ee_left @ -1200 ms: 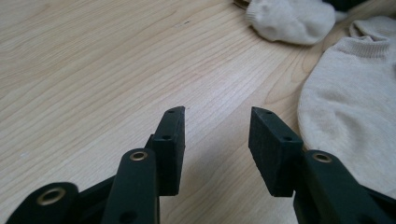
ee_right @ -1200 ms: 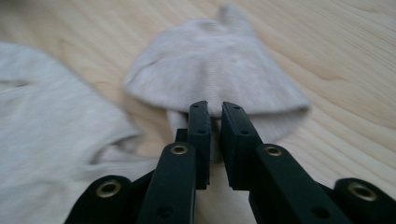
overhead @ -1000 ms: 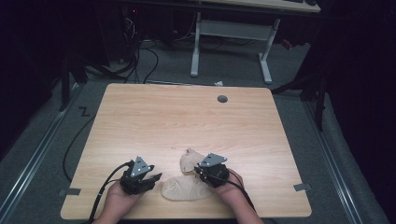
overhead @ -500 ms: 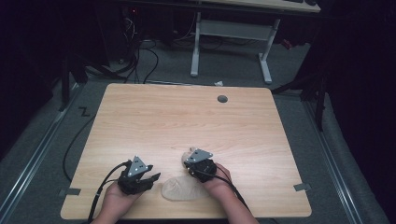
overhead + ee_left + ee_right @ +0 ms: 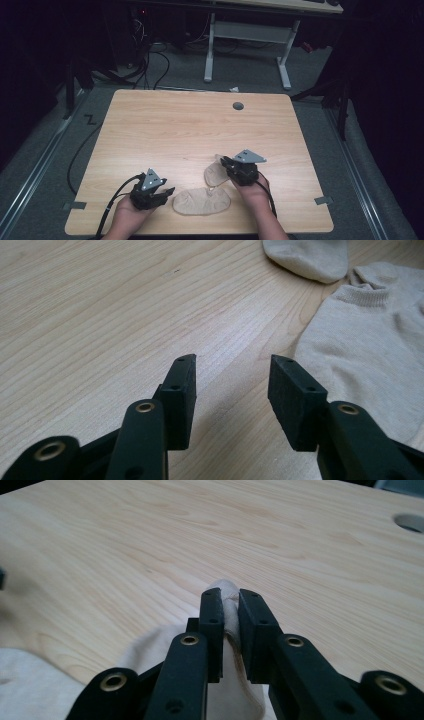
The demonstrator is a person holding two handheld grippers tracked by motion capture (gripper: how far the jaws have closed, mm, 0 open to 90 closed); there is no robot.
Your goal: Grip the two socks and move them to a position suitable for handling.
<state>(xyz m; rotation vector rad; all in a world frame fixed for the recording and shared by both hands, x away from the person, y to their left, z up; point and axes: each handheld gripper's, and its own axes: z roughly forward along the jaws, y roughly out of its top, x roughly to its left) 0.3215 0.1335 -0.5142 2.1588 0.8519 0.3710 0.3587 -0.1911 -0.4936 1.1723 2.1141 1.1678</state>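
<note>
The right gripper (image 5: pixel 226 163) sits low and right of the middle in the high view. Its jaws have just been closing, and now they pinch a fold of a beige sock (image 5: pixel 227 591). The left gripper (image 5: pixel 232 372) is wide open with nothing in it – its tips hang just over the wooden table (image 5: pixel 190 125). A second beige sock (image 5: pixel 201 201) lies flat between the two hands, near the bottom edge. The room is dark – cables and a white desk frame (image 5: pixel 247 35) show at the top.
</note>
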